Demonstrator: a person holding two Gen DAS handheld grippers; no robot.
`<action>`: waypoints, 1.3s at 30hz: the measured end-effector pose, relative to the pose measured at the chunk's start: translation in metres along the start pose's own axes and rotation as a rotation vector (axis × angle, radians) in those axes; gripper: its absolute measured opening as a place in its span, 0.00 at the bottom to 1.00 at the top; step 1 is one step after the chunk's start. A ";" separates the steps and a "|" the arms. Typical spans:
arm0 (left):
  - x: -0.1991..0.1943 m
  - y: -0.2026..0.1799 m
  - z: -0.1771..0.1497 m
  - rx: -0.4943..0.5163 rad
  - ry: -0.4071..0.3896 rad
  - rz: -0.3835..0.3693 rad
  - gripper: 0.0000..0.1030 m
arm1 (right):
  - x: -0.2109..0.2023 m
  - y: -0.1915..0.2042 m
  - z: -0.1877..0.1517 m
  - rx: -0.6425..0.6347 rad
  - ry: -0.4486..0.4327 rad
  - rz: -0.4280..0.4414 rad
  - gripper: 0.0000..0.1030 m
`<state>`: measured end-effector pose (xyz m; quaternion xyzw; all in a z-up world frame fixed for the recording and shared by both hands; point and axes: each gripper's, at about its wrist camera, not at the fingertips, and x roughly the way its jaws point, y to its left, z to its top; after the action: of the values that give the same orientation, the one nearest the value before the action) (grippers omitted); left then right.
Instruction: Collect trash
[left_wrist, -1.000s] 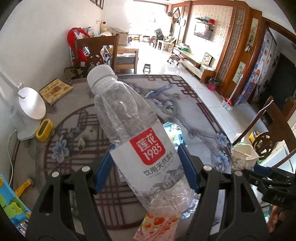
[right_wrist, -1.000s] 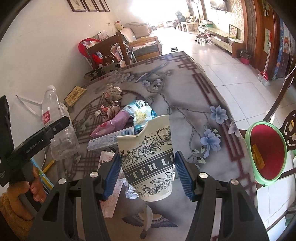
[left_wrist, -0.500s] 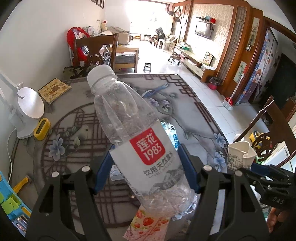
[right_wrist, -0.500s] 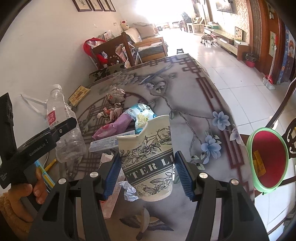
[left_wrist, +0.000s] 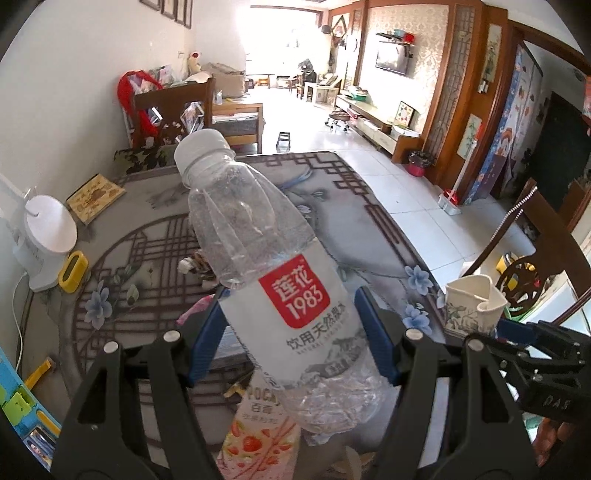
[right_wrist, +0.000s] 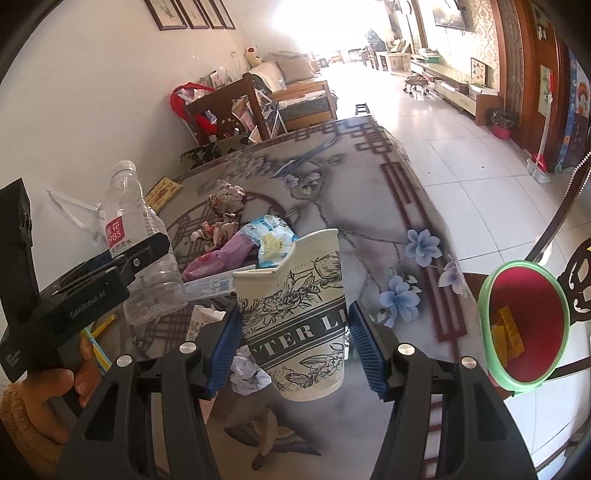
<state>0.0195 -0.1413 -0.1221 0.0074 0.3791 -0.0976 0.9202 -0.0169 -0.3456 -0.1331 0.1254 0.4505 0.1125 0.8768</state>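
Note:
My left gripper (left_wrist: 291, 332) is shut on a clear empty plastic bottle (left_wrist: 266, 258) with a red and white label, held above the table; it also shows in the right wrist view (right_wrist: 136, 254). My right gripper (right_wrist: 293, 347) is shut on a crumpled printed paper cup (right_wrist: 295, 314), also seen at the right of the left wrist view (left_wrist: 472, 306). More trash lies on the table: a blue-white wrapper (right_wrist: 269, 236), a pink bag (right_wrist: 221, 258), crumpled paper (right_wrist: 225, 195) and a flat box (right_wrist: 214, 286). A green-rimmed bin with a red inside (right_wrist: 524, 325) stands off the table's right edge.
The table (right_wrist: 369, 206) has a grey flowered cover. A white lamp base (left_wrist: 44, 232), a yellow object (left_wrist: 74, 269) and a book (left_wrist: 96, 195) sit at its left. Wooden chairs stand at the far end (left_wrist: 173, 107) and at the right (left_wrist: 546, 236).
Both grippers have risen and pulled back a little with the bottle and the cup still held. The trash on the table has not moved.

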 end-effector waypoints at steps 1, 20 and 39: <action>0.000 -0.004 0.000 0.005 -0.001 -0.002 0.65 | -0.002 -0.003 0.000 0.003 0.000 -0.001 0.55; 0.015 -0.113 0.007 0.109 0.017 -0.104 0.65 | -0.044 -0.085 -0.003 0.093 -0.052 -0.044 0.55; 0.089 -0.279 -0.006 0.444 0.166 -0.362 0.65 | -0.094 -0.276 -0.008 0.395 -0.119 -0.276 0.55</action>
<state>0.0250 -0.4302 -0.1721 0.1487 0.4175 -0.3396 0.8296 -0.0538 -0.6342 -0.1548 0.2380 0.4241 -0.1062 0.8673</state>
